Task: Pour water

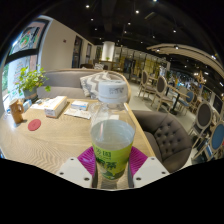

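Observation:
A clear plastic bottle [112, 130] with a white cap and a green label stands upright between my fingers, its base hidden behind them. Both magenta pads [88, 159] press against the bottle's labelled sides, so my gripper [111, 165] is shut on it. The bottle is held over a light wooden table [50, 140]. No cup or glass is in sight.
On the table lie a red coaster [34, 125], a white tissue box [55, 106], papers [80, 107] and a potted plant [30, 82]. A grey sofa [165, 135] stands to the right. Chairs and tables fill the café beyond.

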A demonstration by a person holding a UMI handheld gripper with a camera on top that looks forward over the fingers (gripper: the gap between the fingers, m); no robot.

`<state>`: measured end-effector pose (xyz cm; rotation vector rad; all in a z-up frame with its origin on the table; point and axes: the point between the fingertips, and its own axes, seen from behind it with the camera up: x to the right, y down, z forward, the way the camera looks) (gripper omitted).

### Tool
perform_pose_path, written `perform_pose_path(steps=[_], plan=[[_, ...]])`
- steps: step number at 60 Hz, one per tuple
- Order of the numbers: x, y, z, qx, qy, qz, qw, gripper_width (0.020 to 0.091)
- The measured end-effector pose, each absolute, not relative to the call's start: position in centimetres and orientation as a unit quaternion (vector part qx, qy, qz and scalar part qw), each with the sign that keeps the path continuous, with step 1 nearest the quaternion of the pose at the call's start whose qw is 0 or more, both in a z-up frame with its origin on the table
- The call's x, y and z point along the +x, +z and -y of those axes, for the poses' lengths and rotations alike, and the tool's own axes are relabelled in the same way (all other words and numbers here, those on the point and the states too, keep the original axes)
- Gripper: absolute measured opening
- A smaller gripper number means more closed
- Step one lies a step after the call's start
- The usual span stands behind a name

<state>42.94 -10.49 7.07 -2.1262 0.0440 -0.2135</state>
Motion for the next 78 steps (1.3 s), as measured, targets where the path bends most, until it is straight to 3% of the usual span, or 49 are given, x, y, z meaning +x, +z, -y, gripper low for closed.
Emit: perform_pose_path(steps=[10,19,36,44,64,78], plan=[[41.7,11.9,7.9,-0.857,-0.167,0.025,0.487,0.0405],[37.5,18.0,4.0,-0.829,-0.254,0.086,0.490,0.0406],[22.5,25.6,-5.1,-0.732,-0.419,0.266,0.467,0.0405],[14.6,25.9,-8.4,-0.662,-0.485,0.370,0.435,0.0403],[3.7,20.1,-12.2,-0.485,-0.588,0.571,0.303,0.0400],[3.2,19.4,-12.1,-0.509,-0.553,0.577,0.320,0.0402]])
